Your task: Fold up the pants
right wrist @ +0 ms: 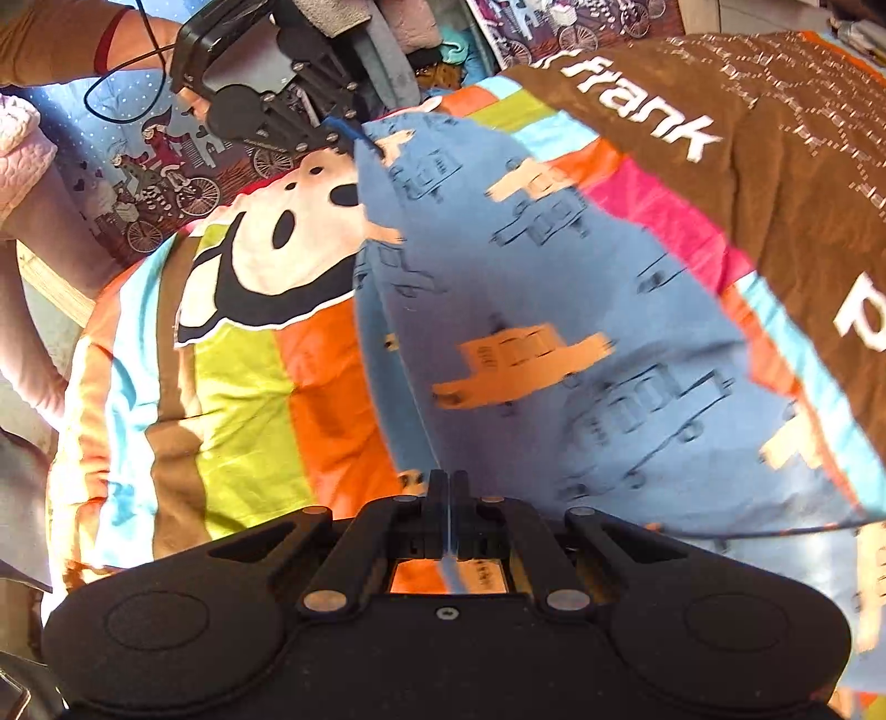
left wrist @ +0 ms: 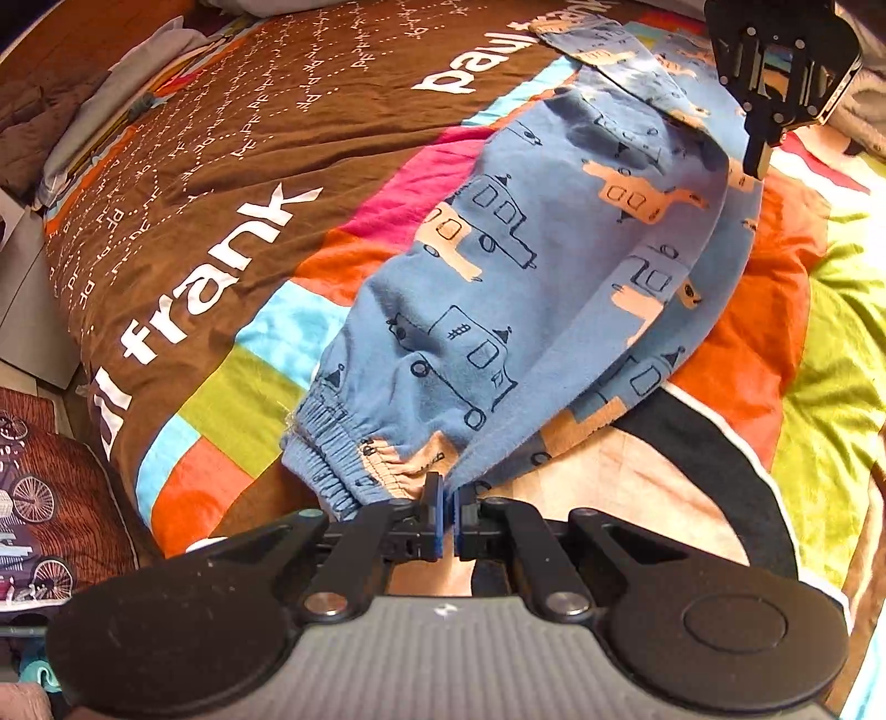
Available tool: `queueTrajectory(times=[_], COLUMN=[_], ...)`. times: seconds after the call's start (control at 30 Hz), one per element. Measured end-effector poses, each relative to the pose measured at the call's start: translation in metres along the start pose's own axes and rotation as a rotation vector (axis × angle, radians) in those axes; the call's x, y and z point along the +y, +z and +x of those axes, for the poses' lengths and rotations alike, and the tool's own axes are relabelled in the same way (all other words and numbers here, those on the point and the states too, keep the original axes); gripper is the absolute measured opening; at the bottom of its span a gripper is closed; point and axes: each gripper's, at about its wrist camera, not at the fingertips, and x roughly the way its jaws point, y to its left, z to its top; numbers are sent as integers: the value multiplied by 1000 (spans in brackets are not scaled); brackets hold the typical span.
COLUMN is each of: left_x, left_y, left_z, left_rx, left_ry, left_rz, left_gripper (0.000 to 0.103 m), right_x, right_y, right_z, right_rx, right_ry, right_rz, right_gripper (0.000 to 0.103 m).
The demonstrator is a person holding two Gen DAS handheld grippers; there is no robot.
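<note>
Blue pants (left wrist: pixel 498 266) printed with orange and outlined cars lie stretched across a colourful bedspread (left wrist: pixel 221 232). My left gripper (left wrist: pixel 447 493) is shut on the pants' edge near the elastic waistband (left wrist: pixel 332 454). My right gripper (left wrist: pixel 756 160) appears at the top right of the left wrist view, shut on the far end of the cloth. In the right wrist view my right gripper (right wrist: pixel 449 487) pinches the pants (right wrist: pixel 554 310), which rise in a taut sheet toward the left gripper (right wrist: pixel 354 135) at the far end.
The bedspread (right wrist: pixel 232 399) carries a cartoon face, bright stripes and brown lettered cloth. A bicycle-print pillow (left wrist: pixel 33 487) lies at the left edge. A person's sleeve (right wrist: pixel 66 39) and a pink garment (right wrist: pixel 22 144) show at the upper left of the right wrist view.
</note>
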Motion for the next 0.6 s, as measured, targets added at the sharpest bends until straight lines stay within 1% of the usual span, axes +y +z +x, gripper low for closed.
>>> queueTrajectory(times=[0.1, 0.17, 0.3, 0.33, 0.4, 0.43, 0.47, 0.6], left_x=[-3, -4, -4, -4, -3, -3, -2, -1], left_y=[-2, -4, -5, -5, -4, -4, -4, -4], left_z=[6, 7, 7, 6, 7, 7, 7, 6], left_rx=[13, 16, 17, 17, 16, 15, 15, 14], left_ry=[-5, -8, -11, -11, -11, -11, -11, -13], left_rz=[16, 19, 17, 16, 15, 14, 12, 9], left_gripper=[3, 3, 2, 3, 3, 3, 3, 3], right_x=[8, 9, 9, 8, 5, 6, 7, 13], right_y=[-5, -5, 7, 11, 16, 17, 16, 12], right_z=[10, 12, 1, -2, -5, -4, -2, 8], right_rx=[13, 6, -15, -20, -2, 17, 34, 93], right_ry=[6, 9, -3, -16, -61, -93, -117, -128], right_rz=[2, 19, -14, -34, -91, -141, -188, -312], right_gripper=[0, 0, 0, 0, 5, 12, 14, 18])
